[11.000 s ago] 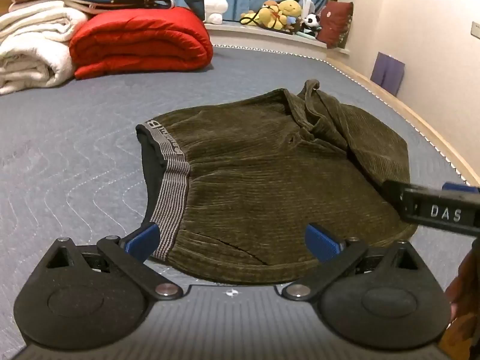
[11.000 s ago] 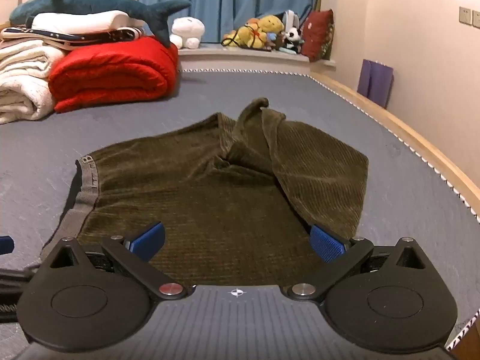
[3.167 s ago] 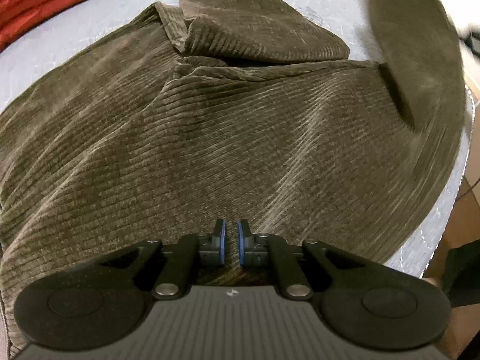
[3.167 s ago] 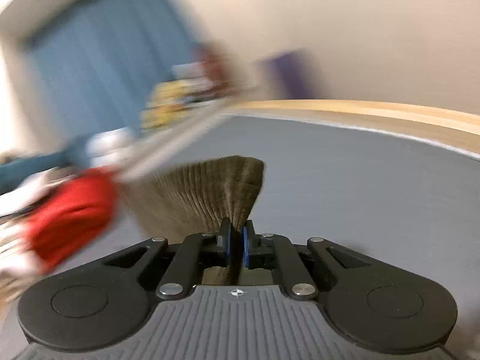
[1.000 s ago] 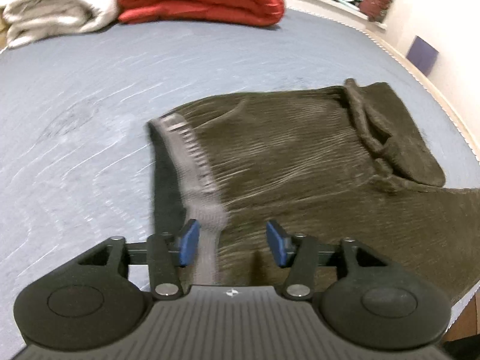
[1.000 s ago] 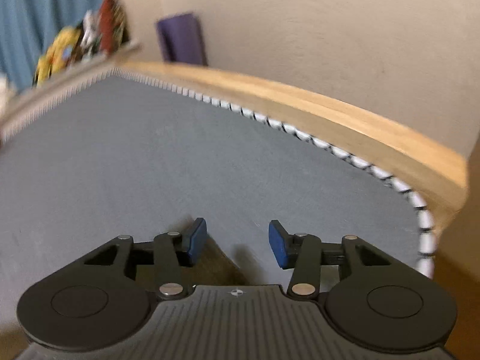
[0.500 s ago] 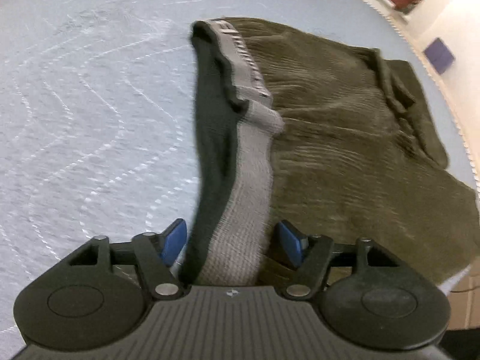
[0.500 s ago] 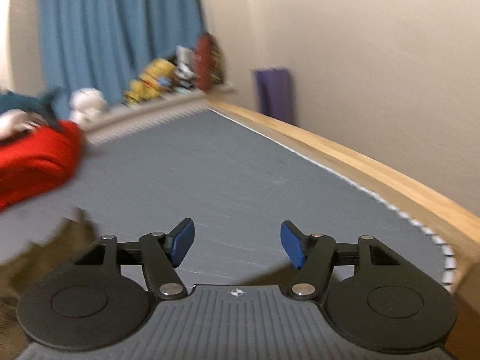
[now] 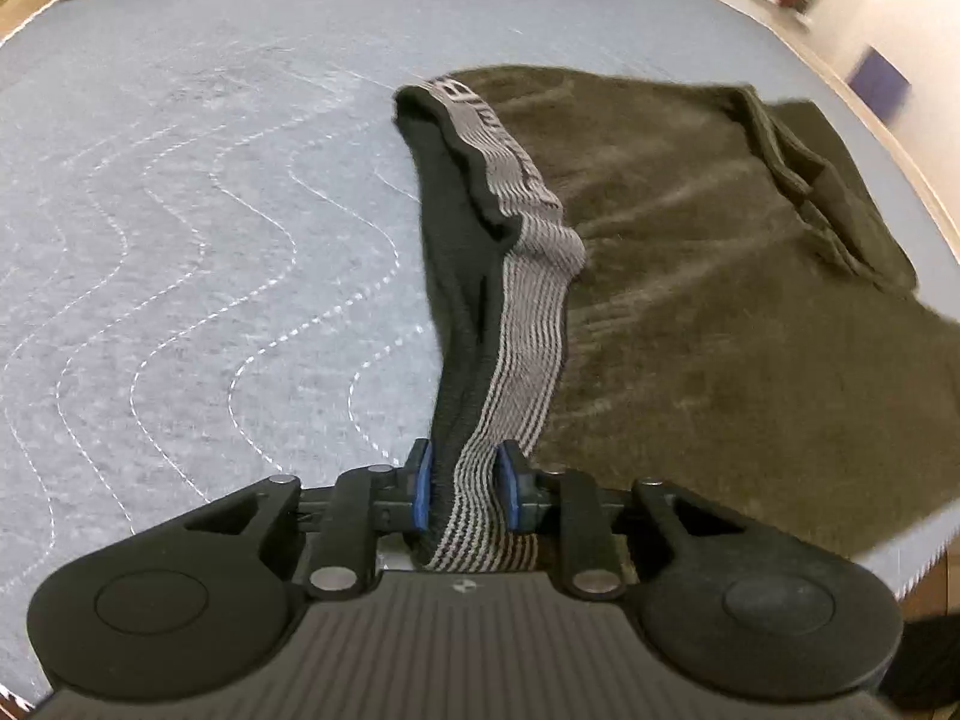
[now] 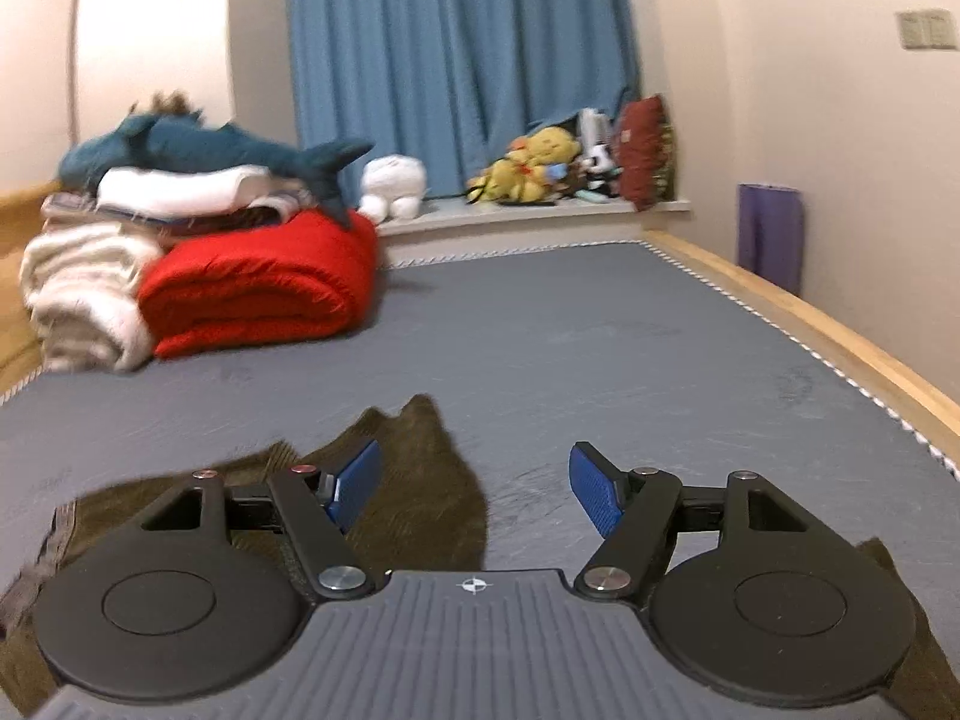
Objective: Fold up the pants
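Olive corduroy pants (image 9: 690, 276) lie spread on the grey quilted bed (image 9: 180, 210). Their grey striped waistband (image 9: 528, 276) runs from the far left corner towards me. My left gripper (image 9: 465, 483) is shut on the near end of the waistband and lifts it slightly. In the right wrist view, my right gripper (image 10: 474, 486) is open and empty, held above the pants (image 10: 414, 486), whose far edge shows between and under the fingers.
Folded white blankets (image 10: 84, 294), a red quilt (image 10: 258, 294) and a plush shark (image 10: 210, 150) are stacked at the far left of the bed. The wooden bed rail (image 10: 840, 336) runs along the right. Soft toys (image 10: 540, 168) sit on the far sill.
My left gripper has closed on the waistband it was straddling half a second ago. My right gripper has swung left and tilted down, so the pants now show under it.
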Available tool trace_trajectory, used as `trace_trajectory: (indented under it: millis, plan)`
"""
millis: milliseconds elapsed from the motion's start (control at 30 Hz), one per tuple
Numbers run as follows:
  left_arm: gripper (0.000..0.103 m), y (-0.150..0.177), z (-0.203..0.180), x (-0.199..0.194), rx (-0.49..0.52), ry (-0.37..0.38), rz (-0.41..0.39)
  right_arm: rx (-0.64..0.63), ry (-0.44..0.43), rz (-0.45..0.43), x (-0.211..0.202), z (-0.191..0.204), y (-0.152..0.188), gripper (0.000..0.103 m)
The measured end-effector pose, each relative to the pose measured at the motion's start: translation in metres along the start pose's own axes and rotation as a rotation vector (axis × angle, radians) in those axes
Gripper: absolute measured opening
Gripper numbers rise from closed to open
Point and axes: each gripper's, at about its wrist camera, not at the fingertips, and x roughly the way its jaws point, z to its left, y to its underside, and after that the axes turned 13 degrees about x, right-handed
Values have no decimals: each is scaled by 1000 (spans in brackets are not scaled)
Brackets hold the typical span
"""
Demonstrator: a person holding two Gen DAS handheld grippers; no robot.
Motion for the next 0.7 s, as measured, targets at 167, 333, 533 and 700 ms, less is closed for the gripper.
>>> trace_trajectory:
  millis: [167,333,533,700]
  plan:
    - [43,-18,-21,-20,54,-177,-89,-58,22,64,19,13,13,72]
    - [43,-36,-54,-31,145,-90,-233,-99,1,95,25,23,24,75]
    - [36,-54,-75,3,221,-106,-226,-134,-16,101,23,29,29,76]
    - [30,-88,-68,11,150,-76,-256,-159,-31,113,22,34,33,79]
